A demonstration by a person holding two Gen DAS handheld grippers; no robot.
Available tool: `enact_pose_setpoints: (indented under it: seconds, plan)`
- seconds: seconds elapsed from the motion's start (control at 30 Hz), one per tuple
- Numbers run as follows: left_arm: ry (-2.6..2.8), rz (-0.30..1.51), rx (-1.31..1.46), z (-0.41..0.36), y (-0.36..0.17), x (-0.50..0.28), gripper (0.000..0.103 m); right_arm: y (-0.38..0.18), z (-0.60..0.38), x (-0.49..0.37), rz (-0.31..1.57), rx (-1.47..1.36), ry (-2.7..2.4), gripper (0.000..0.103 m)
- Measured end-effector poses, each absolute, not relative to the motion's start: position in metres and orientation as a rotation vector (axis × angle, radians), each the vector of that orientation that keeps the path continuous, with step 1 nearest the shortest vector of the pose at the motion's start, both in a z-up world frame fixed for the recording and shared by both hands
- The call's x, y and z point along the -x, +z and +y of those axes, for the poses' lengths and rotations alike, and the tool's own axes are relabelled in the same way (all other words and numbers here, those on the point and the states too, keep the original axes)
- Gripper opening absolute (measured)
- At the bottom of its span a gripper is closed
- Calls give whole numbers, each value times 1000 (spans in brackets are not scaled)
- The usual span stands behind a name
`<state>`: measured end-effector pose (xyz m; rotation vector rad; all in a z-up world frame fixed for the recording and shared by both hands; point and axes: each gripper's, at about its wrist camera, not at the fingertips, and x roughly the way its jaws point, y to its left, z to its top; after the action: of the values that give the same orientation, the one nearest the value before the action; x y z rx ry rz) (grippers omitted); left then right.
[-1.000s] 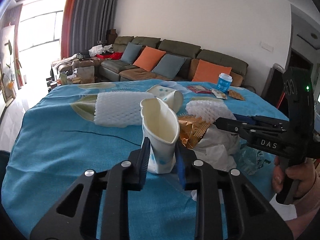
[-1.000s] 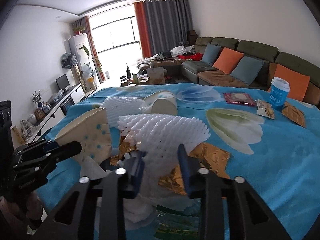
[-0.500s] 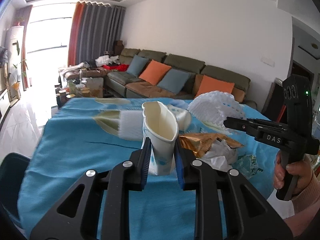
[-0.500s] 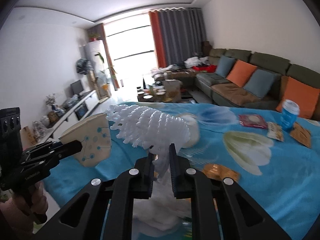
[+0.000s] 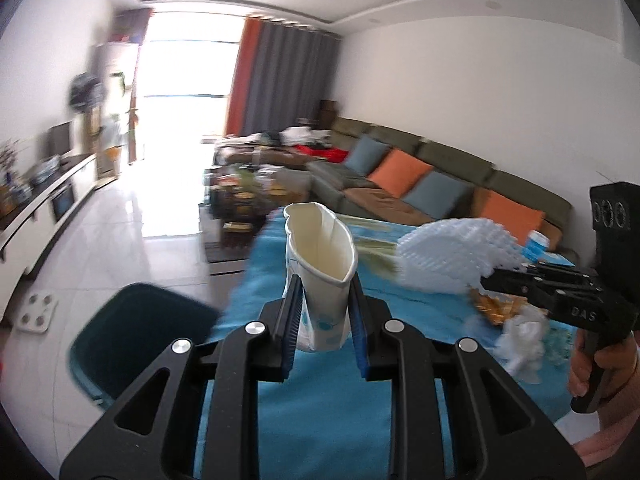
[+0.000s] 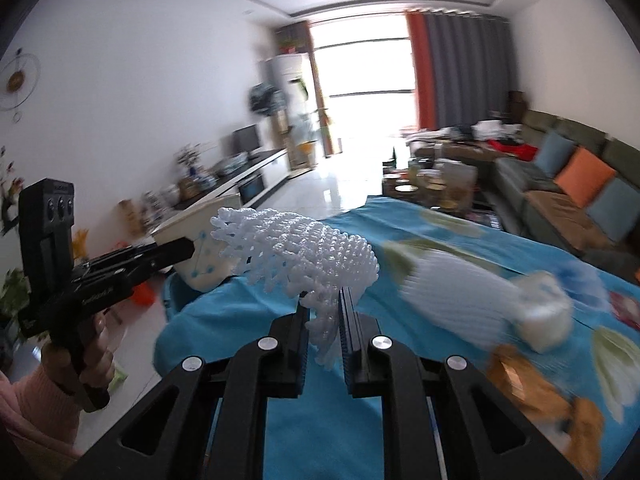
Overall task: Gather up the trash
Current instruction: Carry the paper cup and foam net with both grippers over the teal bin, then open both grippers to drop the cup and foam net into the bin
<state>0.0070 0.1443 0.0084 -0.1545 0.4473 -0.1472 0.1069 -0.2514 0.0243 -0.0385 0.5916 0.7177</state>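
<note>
Far left in the left wrist view, a dark green bin sits on the pale floor just off the edge of the table. Centre frame, the left gripper is clenched on a squashed paper cup, cream inside with blue dots low on its wall, pinched upright between the blue pads and held up over the blue cloth of the table. To the right of it, the right gripper carries a white foam fruit net, and its black body reads "DAS" in pale letters; the person's hand wraps the handle. Beneath it lie a gold wrapper and crumpled white tissue. From the right wrist view, the net is clamped by its lower end between narrow jaws and fans out above them. A second foam sleeve and another paper cup lie blurred on the cloth to the right. The writing on the left gripper's side is too blurred to read.
</note>
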Motion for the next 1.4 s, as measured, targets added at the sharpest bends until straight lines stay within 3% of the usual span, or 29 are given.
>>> enact_pose_setpoints:
  seconds: [0.53,0.8,0.93,1.0,1.1,1.17,1.33,1.4]
  plan:
    - [135,544,293,305,-33,3,24,3,-73,-137,705,191,981,13]
    - [162,604,349,327,-66,-11,24,-24,-22,-157,806,234,998,13]
    - [164,623,363,332,-75,-22,25,-36,-4,-164,866,231,997,21]
    - [179,631,375,334,-79,-25,32,-40,1,-167,888,220,985,32]
    - [201,630,380,334,-80,-28,43,-44,1,-172,907,191,983,36]
    - [214,629,382,333,-80,-28,46,-43,-3,-171,902,180,980,44]
    - [228,604,357,326,-72,-19,51,-33,-22,-169,879,130,991,45]
    - [214,576,332,313,-62,-14,58,-26,-37,-163,862,112,1004,49]
